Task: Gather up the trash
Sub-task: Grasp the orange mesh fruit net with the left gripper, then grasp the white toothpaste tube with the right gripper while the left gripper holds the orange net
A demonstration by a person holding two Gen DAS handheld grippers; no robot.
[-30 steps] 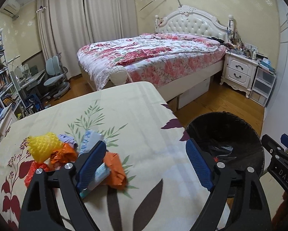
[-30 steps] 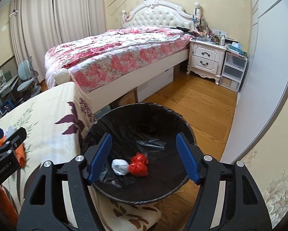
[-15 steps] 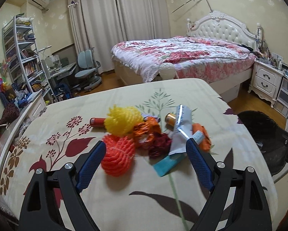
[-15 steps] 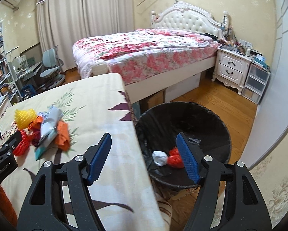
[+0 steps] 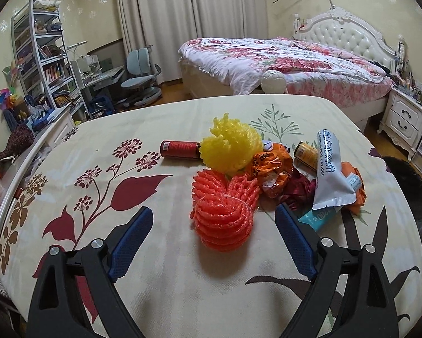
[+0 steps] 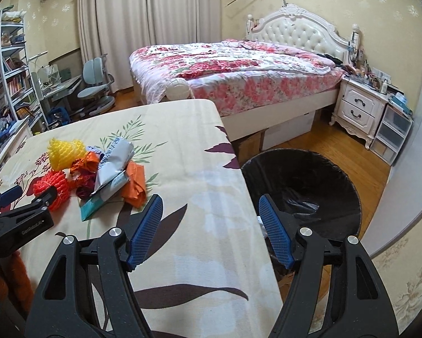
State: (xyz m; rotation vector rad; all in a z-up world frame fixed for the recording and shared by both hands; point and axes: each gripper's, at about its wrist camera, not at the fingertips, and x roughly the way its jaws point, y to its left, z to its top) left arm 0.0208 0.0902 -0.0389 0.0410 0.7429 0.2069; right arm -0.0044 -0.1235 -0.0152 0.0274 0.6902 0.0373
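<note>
A pile of trash lies on the flower-print table (image 5: 160,278): an orange foam net (image 5: 223,211), a yellow foam net (image 5: 230,146), a red bottle (image 5: 178,149), crumpled orange wrappers (image 5: 270,166), a silver milk powder pouch (image 5: 330,174) and a small yellow can (image 5: 305,153). My left gripper (image 5: 213,236) is open and empty, just before the orange net. My right gripper (image 6: 211,228) is open and empty above the table's right edge, beside the black-lined trash bin (image 6: 304,186). The pile shows in the right wrist view (image 6: 98,166) at the left.
A bed with a floral cover (image 5: 281,62) stands behind the table. A white nightstand (image 6: 357,109) and plastic drawers (image 6: 391,135) stand at the right. A bookshelf (image 5: 41,56), desk and grey chair (image 5: 140,79) fill the left. The bin's rim (image 5: 408,174) shows at right.
Both grippers swung left, away from the bin and toward the trash pile. The left gripper now faces the orange net; the right one has left the bin and hangs over the table edge.
</note>
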